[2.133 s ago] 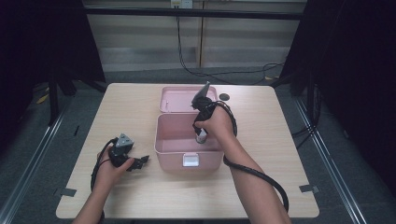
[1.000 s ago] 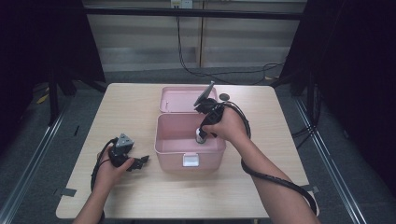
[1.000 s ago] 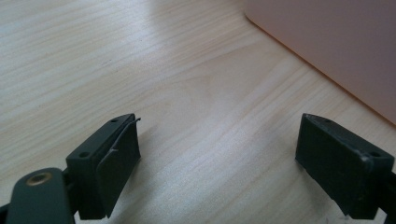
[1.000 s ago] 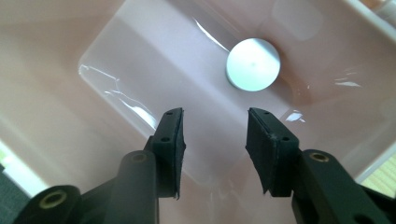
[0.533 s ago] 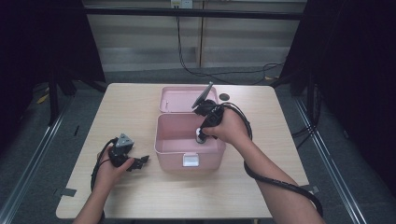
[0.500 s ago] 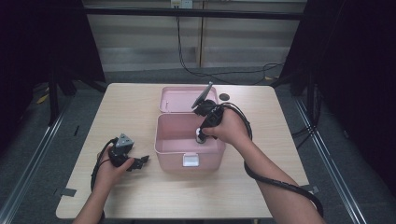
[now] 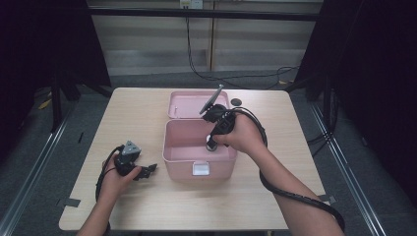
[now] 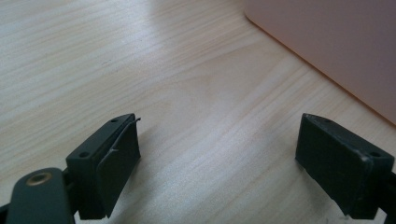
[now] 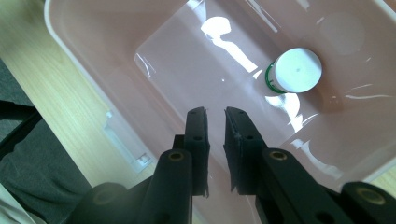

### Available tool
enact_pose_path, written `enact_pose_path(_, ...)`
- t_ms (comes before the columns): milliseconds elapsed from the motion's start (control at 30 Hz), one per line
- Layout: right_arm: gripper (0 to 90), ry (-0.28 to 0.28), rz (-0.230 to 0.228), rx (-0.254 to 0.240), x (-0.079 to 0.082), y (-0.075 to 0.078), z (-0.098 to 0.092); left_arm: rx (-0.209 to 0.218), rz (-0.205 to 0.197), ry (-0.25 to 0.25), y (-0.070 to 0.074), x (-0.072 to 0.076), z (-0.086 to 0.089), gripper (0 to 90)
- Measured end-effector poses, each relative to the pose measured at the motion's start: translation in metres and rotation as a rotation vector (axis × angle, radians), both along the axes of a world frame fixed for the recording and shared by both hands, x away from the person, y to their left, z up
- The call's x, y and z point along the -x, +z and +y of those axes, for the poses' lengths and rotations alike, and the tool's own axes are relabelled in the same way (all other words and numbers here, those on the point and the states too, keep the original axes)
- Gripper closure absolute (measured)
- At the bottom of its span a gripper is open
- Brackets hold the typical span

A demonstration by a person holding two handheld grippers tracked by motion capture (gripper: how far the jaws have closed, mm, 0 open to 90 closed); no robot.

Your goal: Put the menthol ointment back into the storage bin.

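Observation:
An open pink box [image 7: 177, 156] stands mid-table with its lid [image 7: 189, 104] laid back behind it. Inside, a small white-capped bottle [image 9: 297, 70] with a green ring stands on the floor of the box [image 9: 196, 60]. My right gripper [image 7: 210, 146] points down into the box from above, near its right wall. Its jaws have just been closing: my right gripper [image 9: 215, 112] is down to a narrow gap with nothing in it, apart from the bottle. My left gripper [image 7: 149, 170] rests on the table left of the box; in its own view my left gripper [image 8: 219, 135] is wide open and empty.
The pink box wall [image 8: 336, 42] lies just ahead and to the right of my left gripper. A small dark disc [image 7: 236, 102] sits on the wooden table [image 7: 295, 128] right of the lid. Black cables trail from both grippers.
My right hand has lifted a little above the box and shifted slightly to the right. The left hand and its gripper have stayed where they were.

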State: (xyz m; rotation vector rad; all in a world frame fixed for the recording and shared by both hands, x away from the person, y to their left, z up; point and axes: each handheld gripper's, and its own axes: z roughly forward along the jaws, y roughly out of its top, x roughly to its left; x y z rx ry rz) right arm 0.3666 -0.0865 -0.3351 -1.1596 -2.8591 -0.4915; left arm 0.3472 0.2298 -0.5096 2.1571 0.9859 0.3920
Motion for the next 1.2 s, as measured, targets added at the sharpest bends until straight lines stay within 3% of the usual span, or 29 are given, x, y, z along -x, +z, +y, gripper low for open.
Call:
enact_pose_path(400,89.8,0.049,-0.008,-0.005,0.011,0.009,0.003,0.0,0.0,0.0,0.0,0.0,0.0,12.9)
enact_pose_path(1200,90.0,0.133,0.009,-0.034,0.032,0.011,0.008,0.0,-0.001,0.0,0.0,0.0,0.0,12.9)
